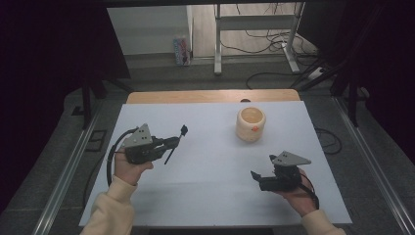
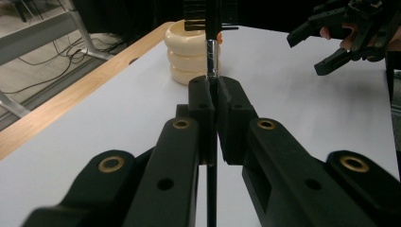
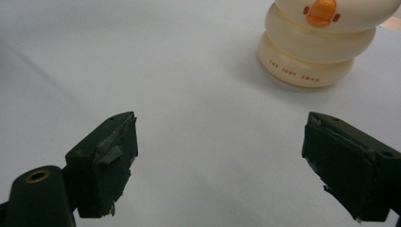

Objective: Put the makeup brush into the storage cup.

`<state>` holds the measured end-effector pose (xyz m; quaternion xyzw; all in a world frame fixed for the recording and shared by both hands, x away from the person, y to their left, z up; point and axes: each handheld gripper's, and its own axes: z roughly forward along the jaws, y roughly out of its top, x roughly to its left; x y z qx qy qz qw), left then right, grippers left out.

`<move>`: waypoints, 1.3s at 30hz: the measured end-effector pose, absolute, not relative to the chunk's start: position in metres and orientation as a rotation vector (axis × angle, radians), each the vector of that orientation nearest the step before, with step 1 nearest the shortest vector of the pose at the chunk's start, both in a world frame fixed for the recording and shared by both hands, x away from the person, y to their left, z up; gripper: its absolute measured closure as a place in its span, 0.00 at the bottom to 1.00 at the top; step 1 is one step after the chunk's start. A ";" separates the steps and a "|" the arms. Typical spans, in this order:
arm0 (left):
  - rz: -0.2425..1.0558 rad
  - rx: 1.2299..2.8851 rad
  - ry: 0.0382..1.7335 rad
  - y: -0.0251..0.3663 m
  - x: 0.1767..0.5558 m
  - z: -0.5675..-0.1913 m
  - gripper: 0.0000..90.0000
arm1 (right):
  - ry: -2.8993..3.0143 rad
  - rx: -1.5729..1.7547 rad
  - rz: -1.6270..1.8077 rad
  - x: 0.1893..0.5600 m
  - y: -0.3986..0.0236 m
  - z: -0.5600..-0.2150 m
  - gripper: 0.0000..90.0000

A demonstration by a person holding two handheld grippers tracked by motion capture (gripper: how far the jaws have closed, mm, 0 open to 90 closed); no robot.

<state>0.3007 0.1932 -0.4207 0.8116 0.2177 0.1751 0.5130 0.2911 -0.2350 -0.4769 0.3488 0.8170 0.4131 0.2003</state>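
While left gripper jaws clench thin black brush with metal ferrule, bristles forward toward cream ribbed duck-face pot, right gripper hovers above white tabletop, jaws released, ready to steady pot.

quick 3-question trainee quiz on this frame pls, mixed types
1. True or false: the left hand-held gripper is shut on the black brush.
2. The right hand-held gripper has its jaws: A) open with nothing between them, B) shut on the cup, C) shut on a cloth.
3. What colour is the beak on the cream ringed cup?

Key: 1 true; 2 A; 3 orange.
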 end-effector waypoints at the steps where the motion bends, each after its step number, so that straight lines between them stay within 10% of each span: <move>1: 0.419 1.949 0.527 0.192 0.301 -0.421 0.95 | 2.285 0.976 1.162 0.291 -0.234 -0.477 0.12; 39: 0.330 1.966 0.530 0.150 0.314 -0.430 0.95 | 2.295 0.909 1.448 0.297 -0.153 -0.473 0.17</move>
